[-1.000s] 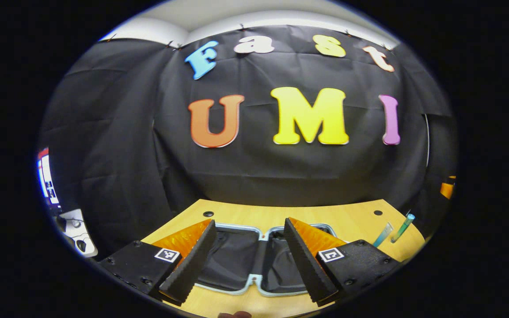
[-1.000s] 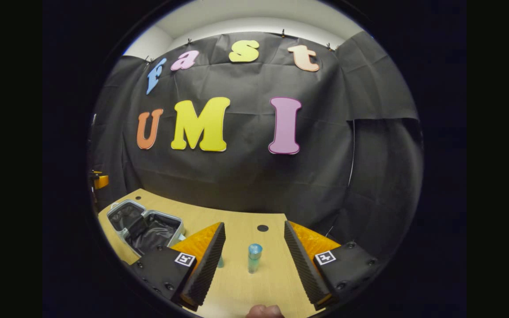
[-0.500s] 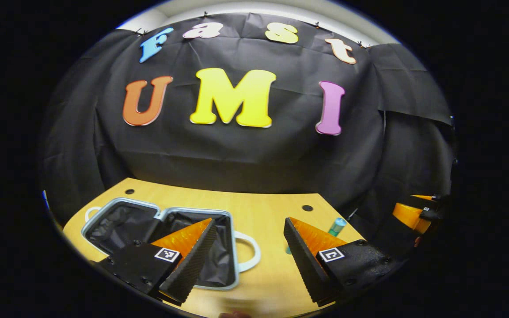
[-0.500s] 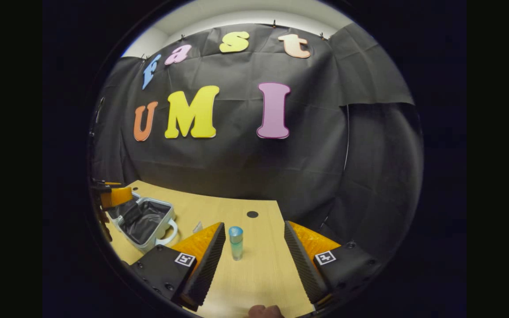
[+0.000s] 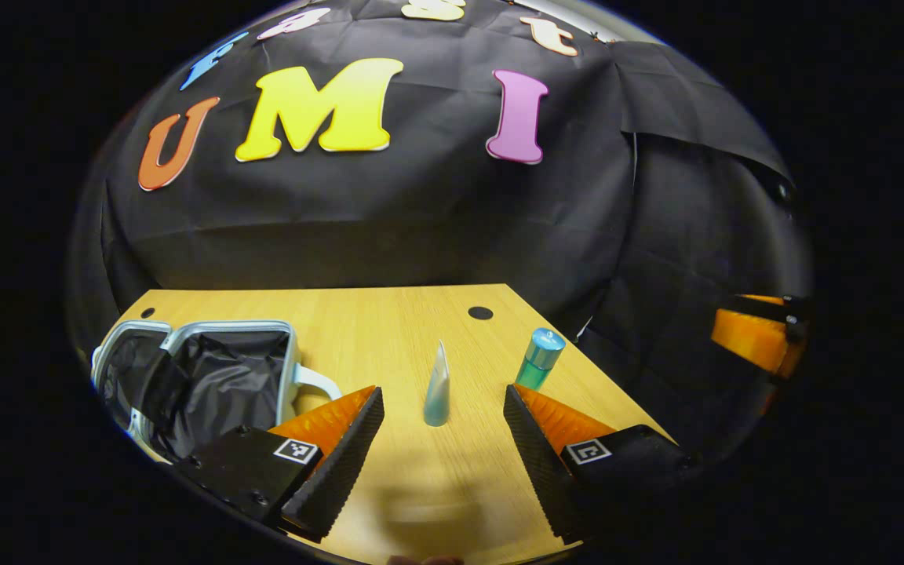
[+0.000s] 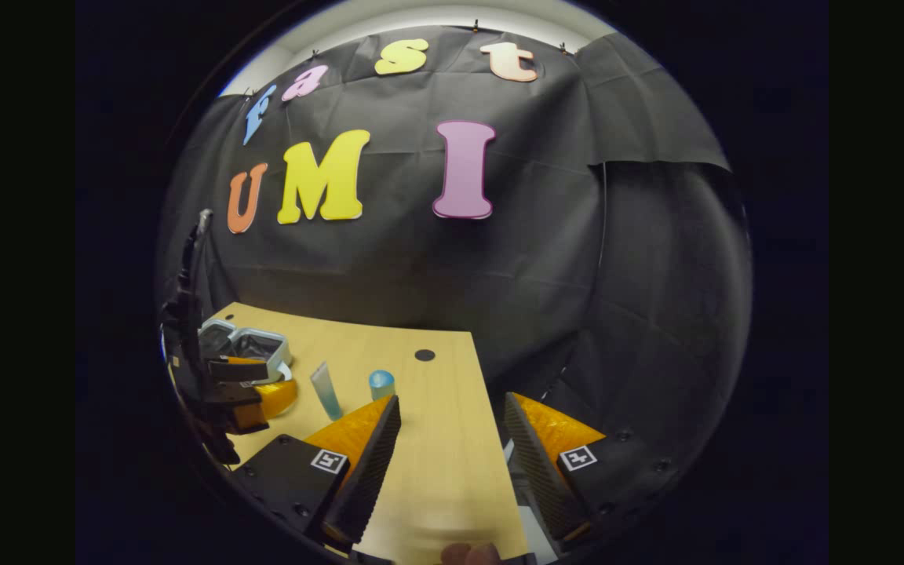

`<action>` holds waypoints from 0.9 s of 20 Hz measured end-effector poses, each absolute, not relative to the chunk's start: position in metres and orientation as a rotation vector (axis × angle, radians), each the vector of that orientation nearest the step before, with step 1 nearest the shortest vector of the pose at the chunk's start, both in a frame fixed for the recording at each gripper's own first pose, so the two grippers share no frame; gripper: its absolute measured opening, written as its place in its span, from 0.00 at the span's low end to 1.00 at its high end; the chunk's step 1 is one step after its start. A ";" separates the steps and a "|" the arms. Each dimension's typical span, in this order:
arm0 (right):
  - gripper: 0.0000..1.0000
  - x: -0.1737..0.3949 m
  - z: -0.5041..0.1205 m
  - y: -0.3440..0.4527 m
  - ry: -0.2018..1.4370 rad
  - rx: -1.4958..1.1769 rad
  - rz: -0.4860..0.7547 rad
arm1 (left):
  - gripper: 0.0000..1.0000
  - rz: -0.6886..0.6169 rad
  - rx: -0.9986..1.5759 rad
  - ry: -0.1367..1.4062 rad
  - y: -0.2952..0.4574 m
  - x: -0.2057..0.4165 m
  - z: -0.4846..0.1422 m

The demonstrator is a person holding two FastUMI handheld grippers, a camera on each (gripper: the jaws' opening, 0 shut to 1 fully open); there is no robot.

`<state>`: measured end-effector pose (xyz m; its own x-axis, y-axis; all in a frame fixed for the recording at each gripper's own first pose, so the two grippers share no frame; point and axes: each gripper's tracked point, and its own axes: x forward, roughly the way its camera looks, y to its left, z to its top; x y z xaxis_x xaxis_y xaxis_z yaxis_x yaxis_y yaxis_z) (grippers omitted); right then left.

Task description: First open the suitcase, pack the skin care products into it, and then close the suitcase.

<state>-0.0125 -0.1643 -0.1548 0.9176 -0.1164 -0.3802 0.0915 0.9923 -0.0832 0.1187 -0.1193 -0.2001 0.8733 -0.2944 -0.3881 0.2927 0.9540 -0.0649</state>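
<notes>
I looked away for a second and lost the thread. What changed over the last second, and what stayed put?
The left gripper swung from over the open suitcase toward the products; the standing tube now sits in line between its open fingers. The right gripper drifted right, leaving the capped bottle off to its left. Nothing was gripped or released. Suitcase, tube and bottle stayed in place on the table.

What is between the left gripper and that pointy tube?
Nothing visible. The left gripper is open, and the tube stands upright straight ahead between its fingers, with only bare table in front. The bottle stands off to one side.
</notes>
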 end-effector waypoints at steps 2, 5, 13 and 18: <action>0.79 -0.019 -0.161 -0.178 0.423 -0.082 -0.119 | 0.98 -0.310 -0.022 0.446 -0.126 0.133 -0.228; 0.79 -0.031 -0.169 -0.202 0.465 -0.093 -0.159 | 0.98 -0.295 -0.036 0.503 -0.130 0.153 -0.263; 0.80 -0.037 -0.180 -0.223 0.510 -0.073 -0.208 | 0.96 -0.253 0.037 0.548 -0.125 0.194 -0.305; 0.80 -0.031 -0.184 -0.217 0.517 -0.059 -0.198 | 0.63 -0.264 0.050 0.565 -0.128 0.197 -0.314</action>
<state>-0.0307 -0.2167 -0.1842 0.8509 -0.2030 -0.4846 0.1734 0.9792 -0.1058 0.1974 -0.1283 -0.3143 0.8120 -0.2331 -0.5350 0.2604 0.9652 -0.0254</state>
